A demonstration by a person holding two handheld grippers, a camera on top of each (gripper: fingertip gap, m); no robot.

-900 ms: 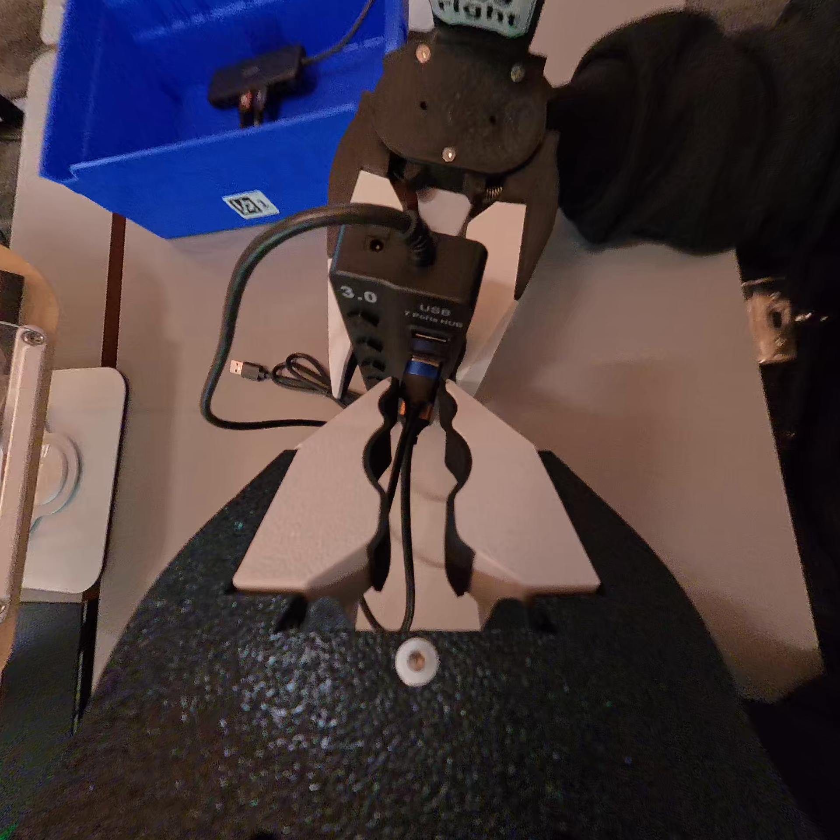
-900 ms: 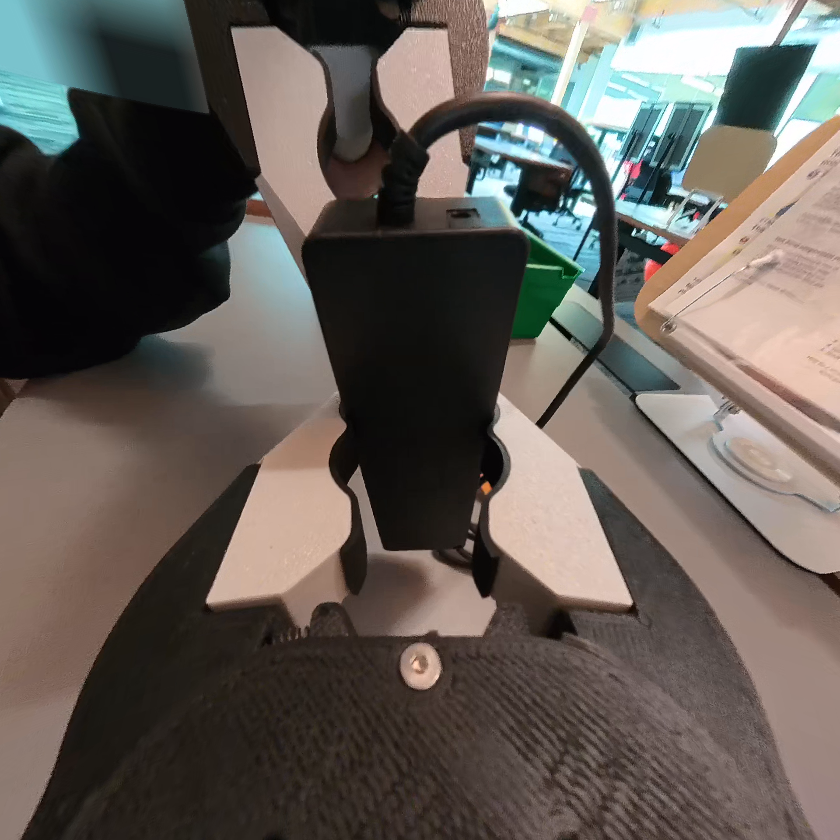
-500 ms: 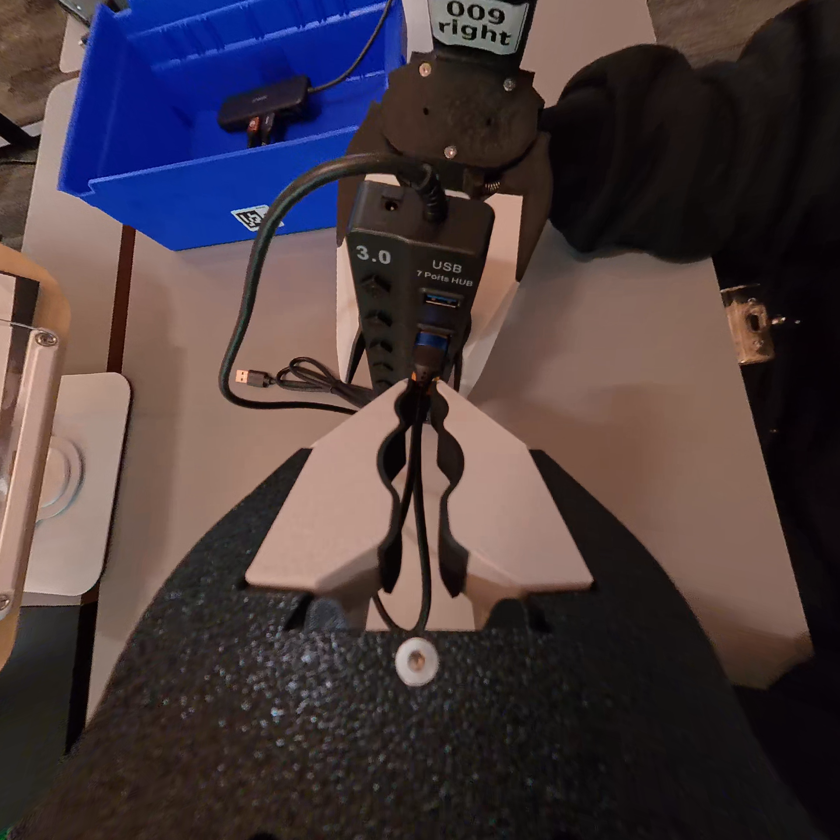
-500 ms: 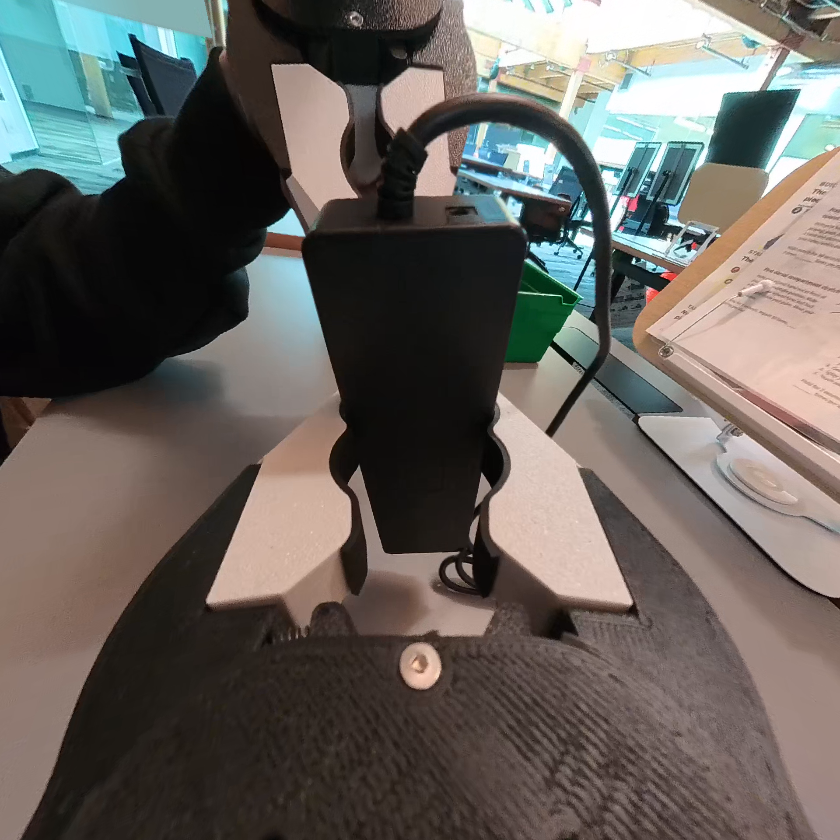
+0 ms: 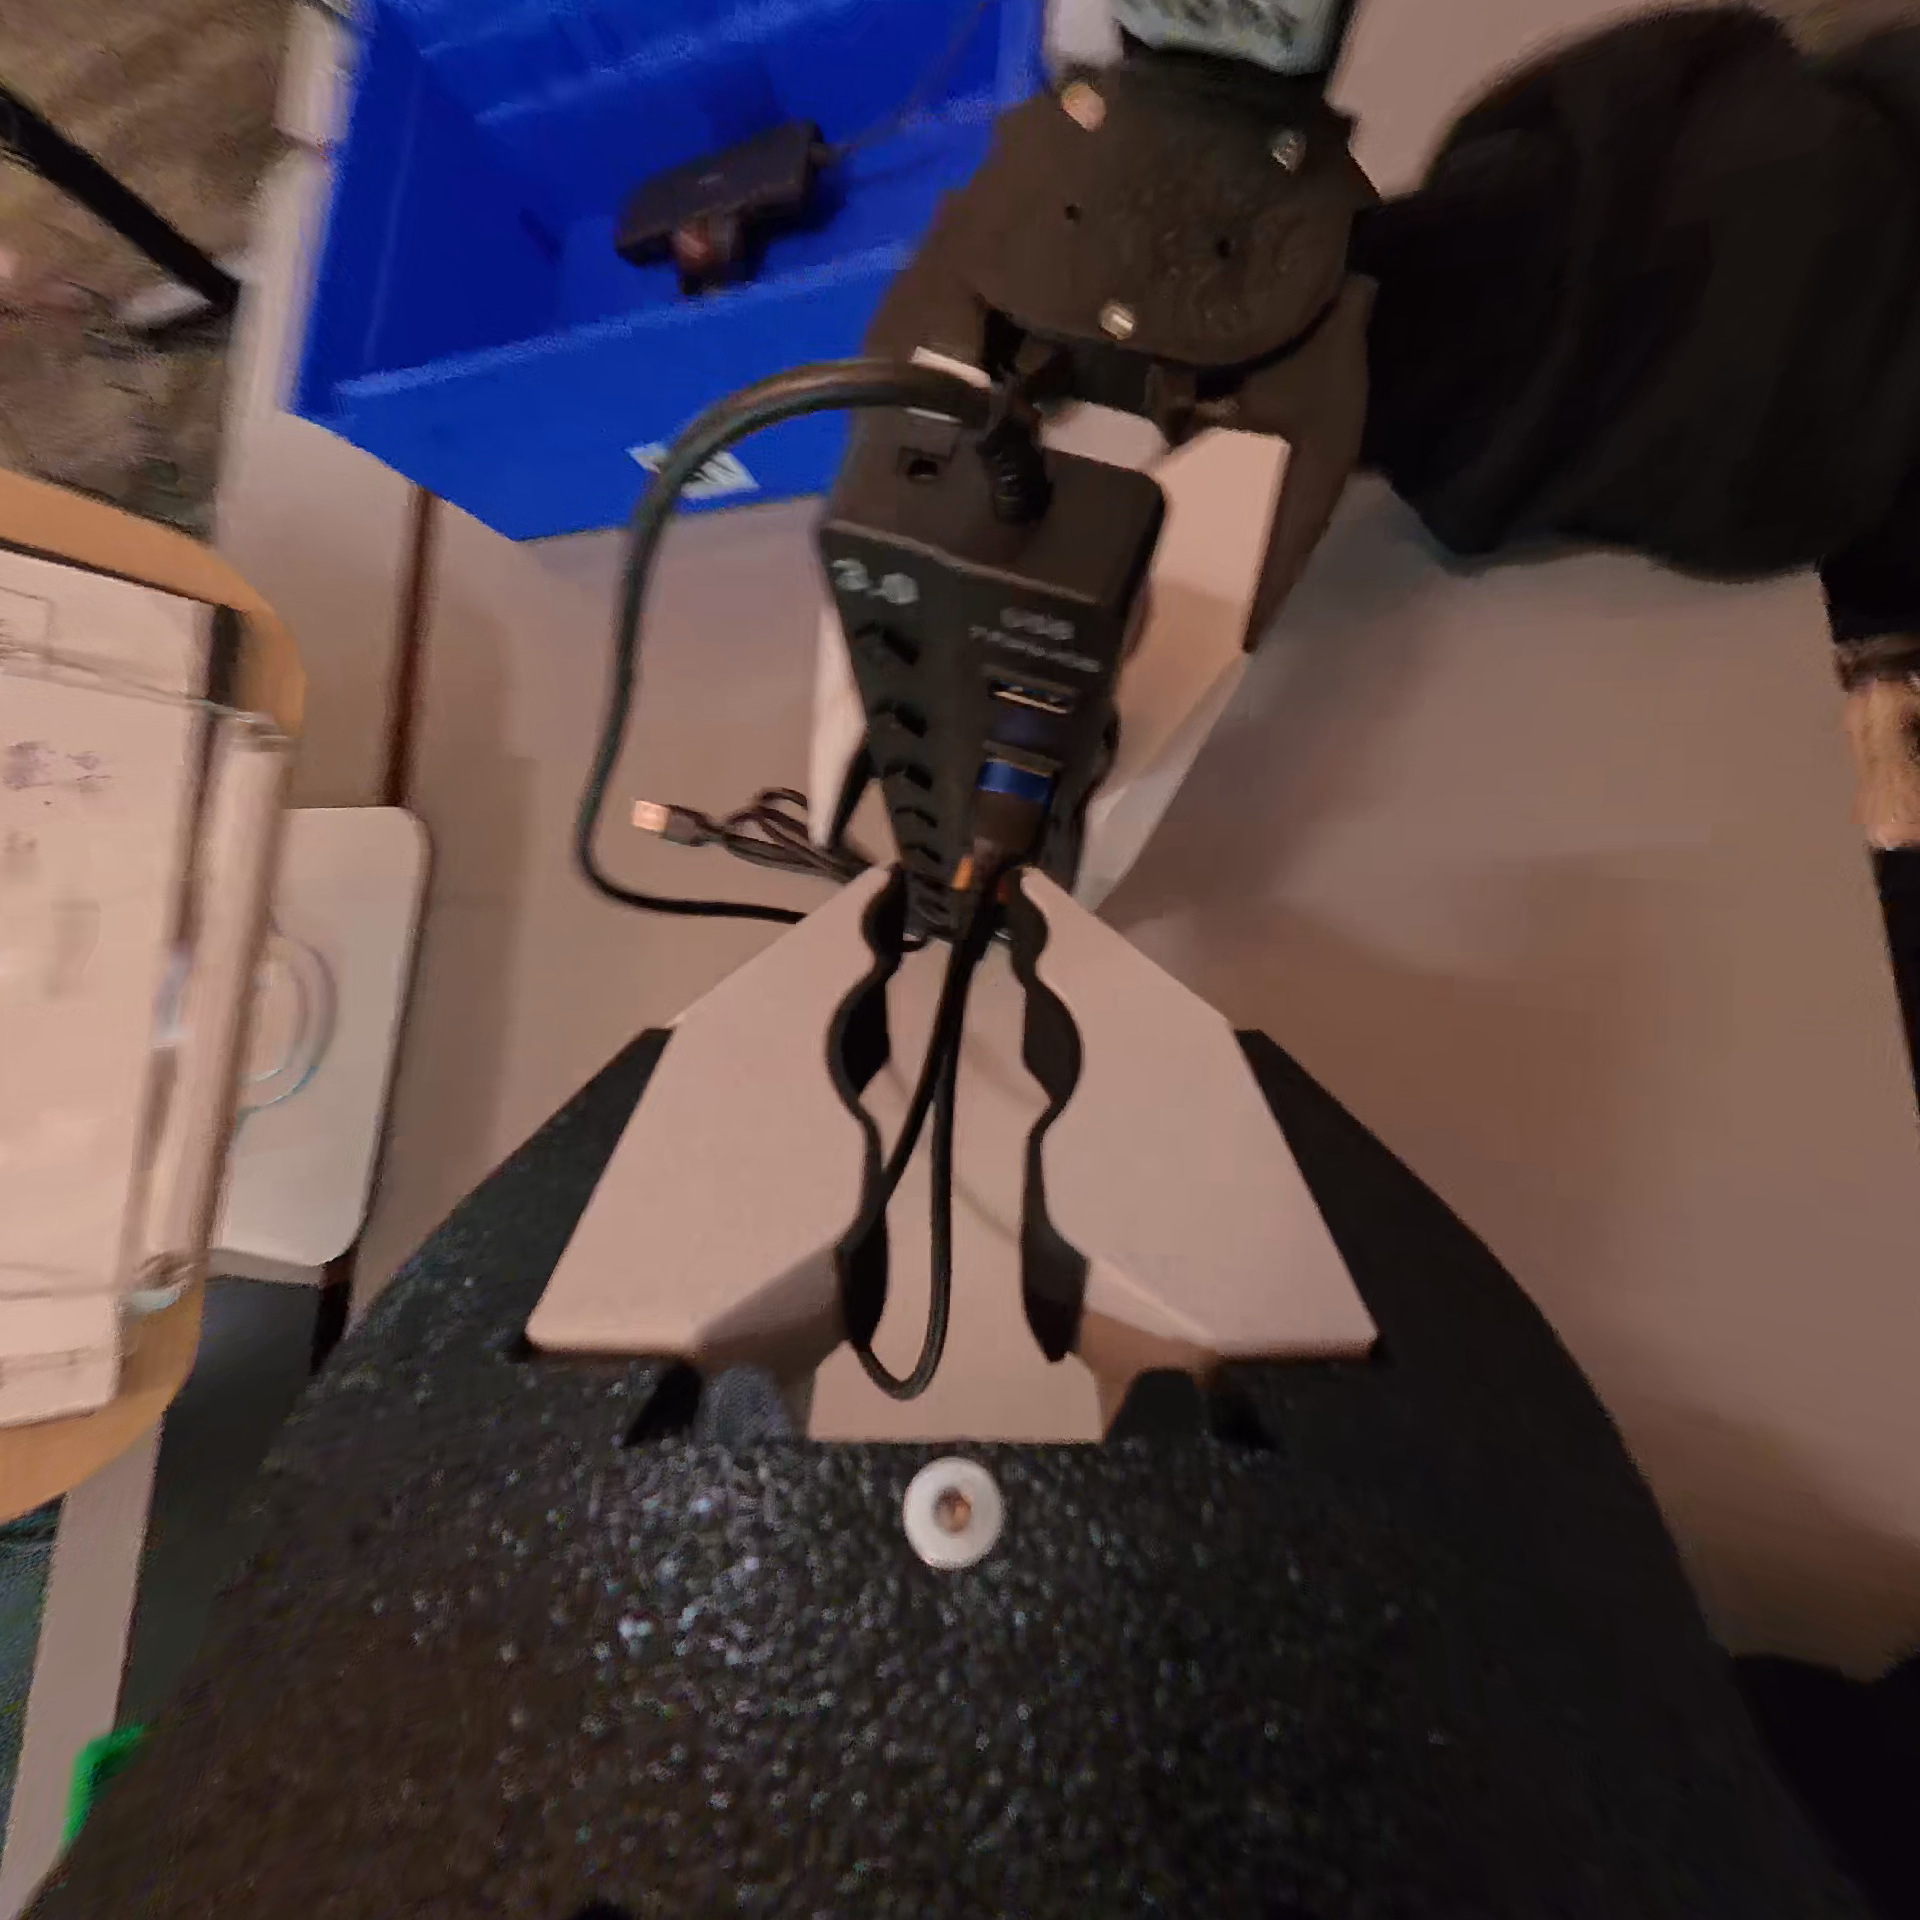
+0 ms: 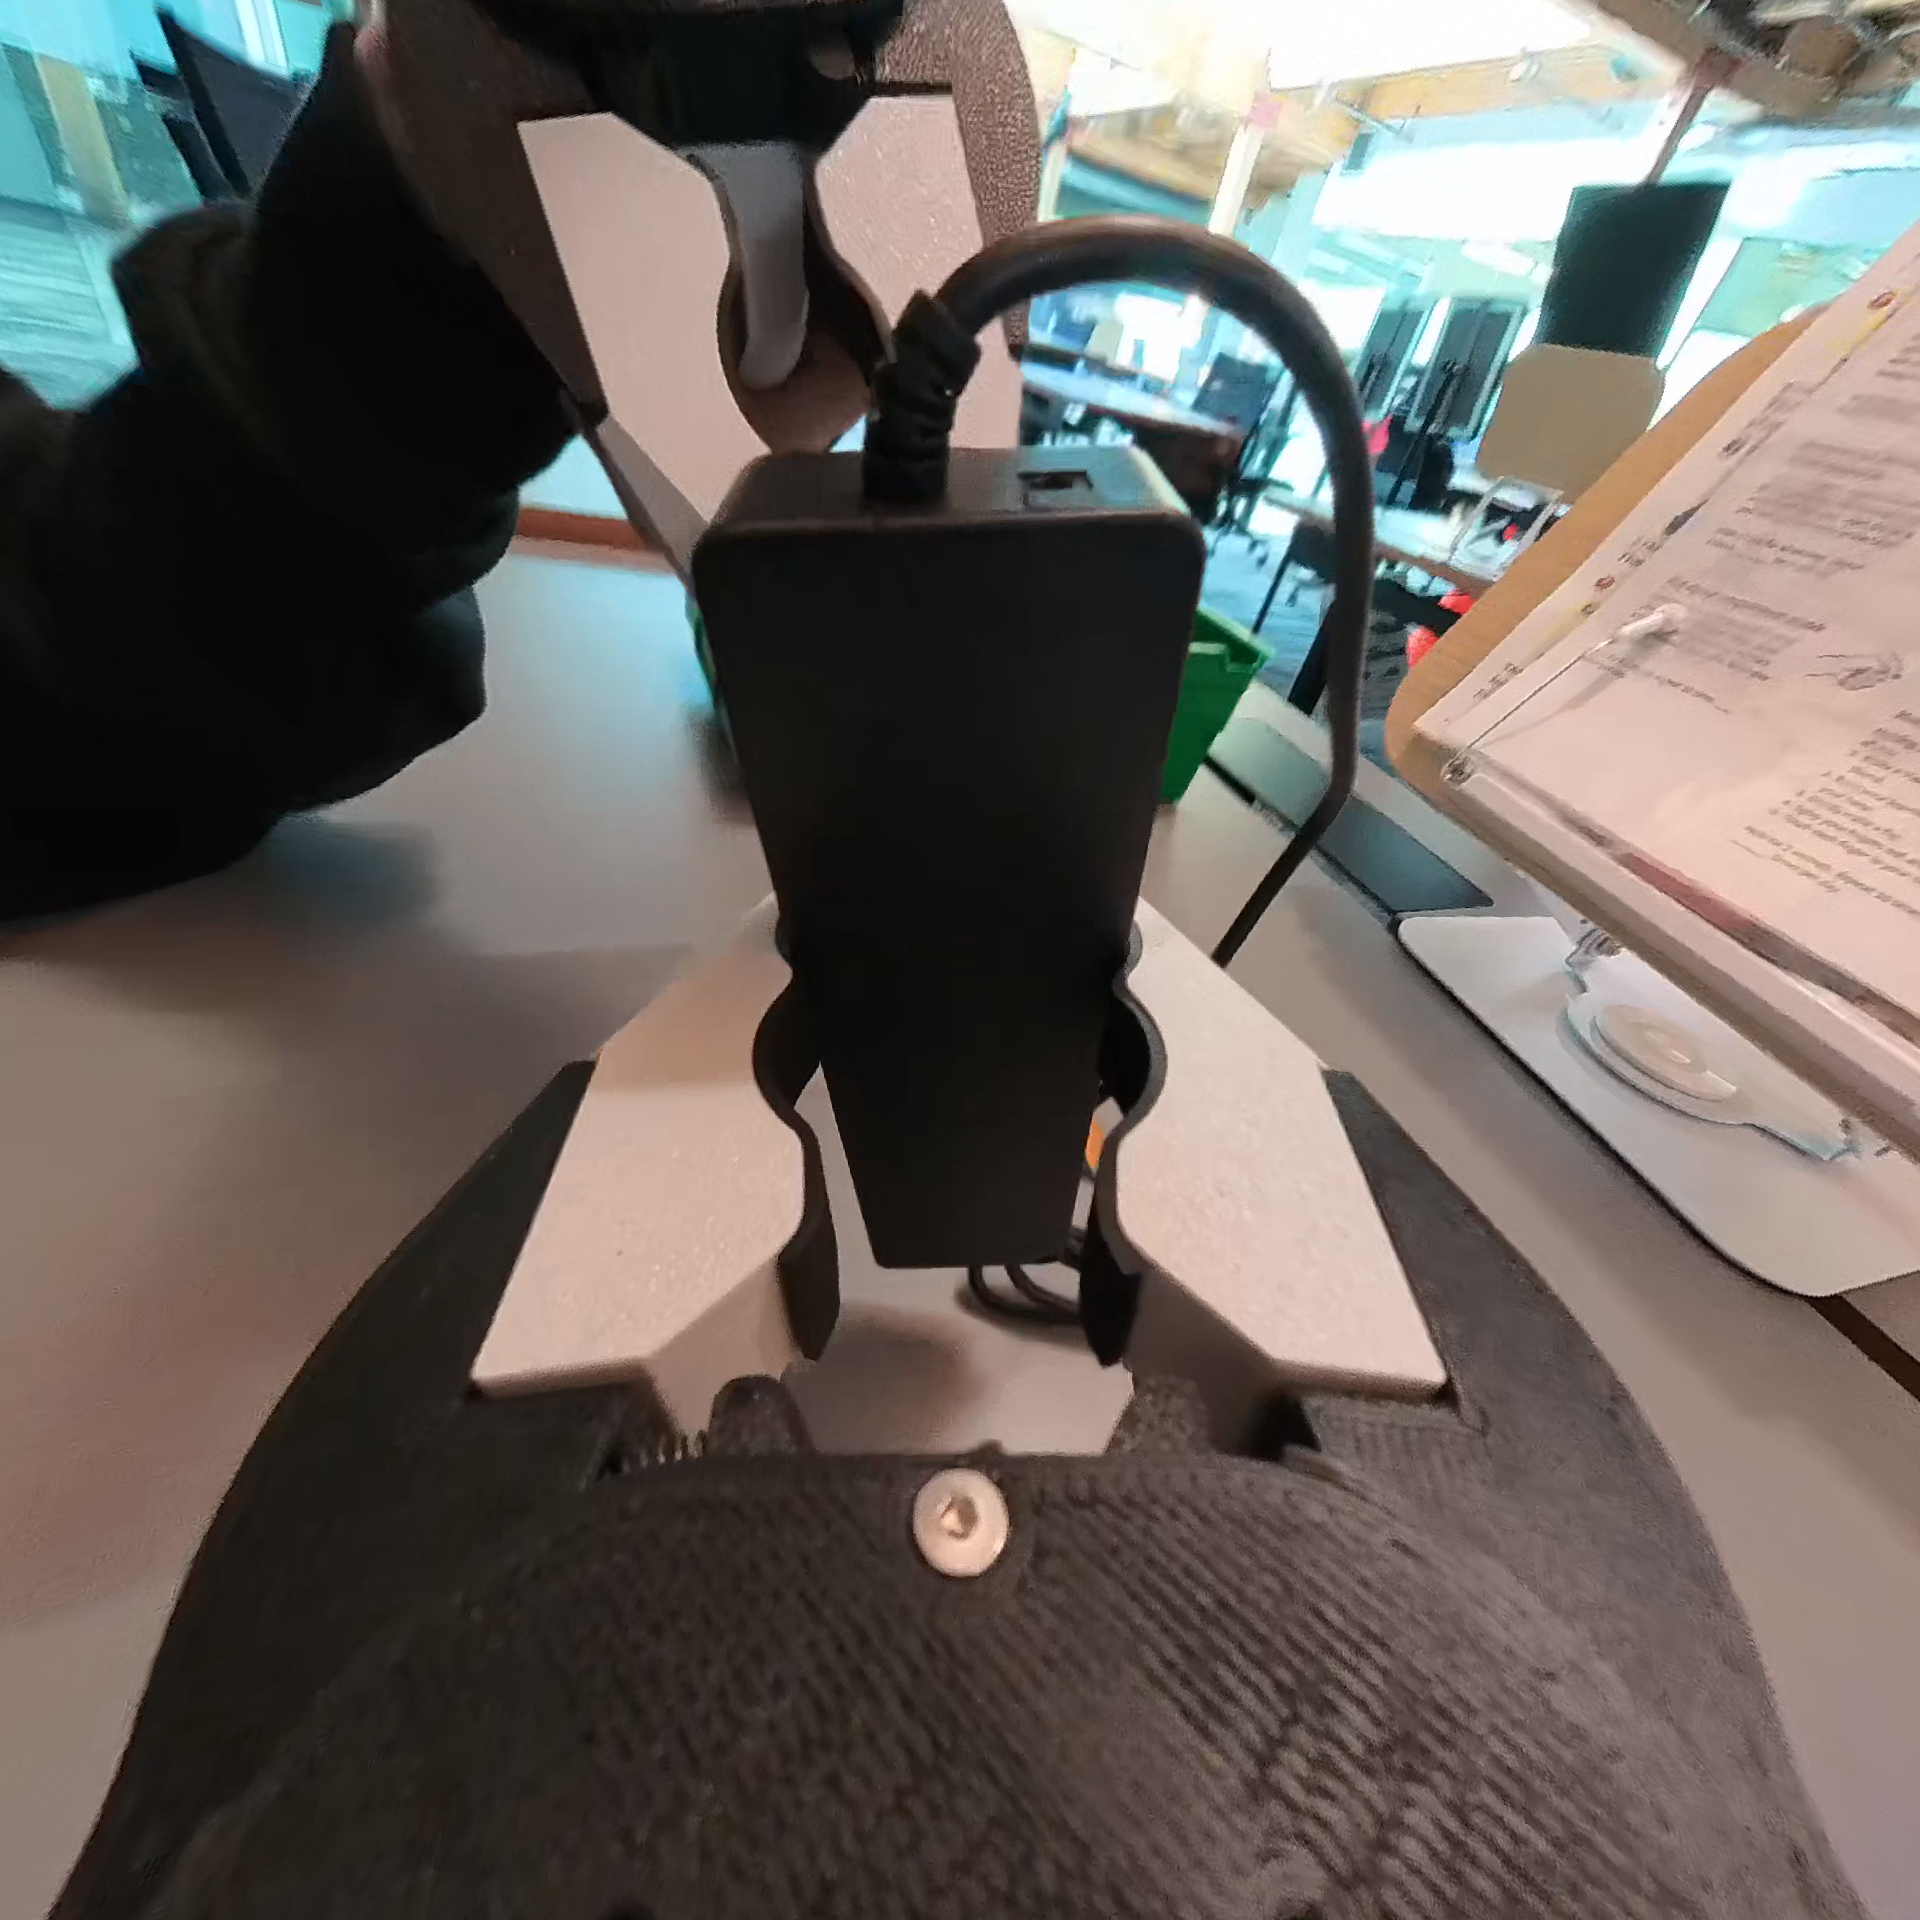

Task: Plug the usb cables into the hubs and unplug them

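The right gripper (image 6: 961,1049) clamps the long black plastic USB hub (image 6: 951,831) above the surface; the left gripper (image 5: 961,894) pinches the blue-collared plug (image 5: 1018,805), in line with the hub's long axis.

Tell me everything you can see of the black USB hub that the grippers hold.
The hub is a long black plastic box, held above the table. One face carries a column of ports and a row of small switches. The right gripper clamps its sides. A thick black cable leaves one end. A blue plug sits in one port, and the left gripper is at it.
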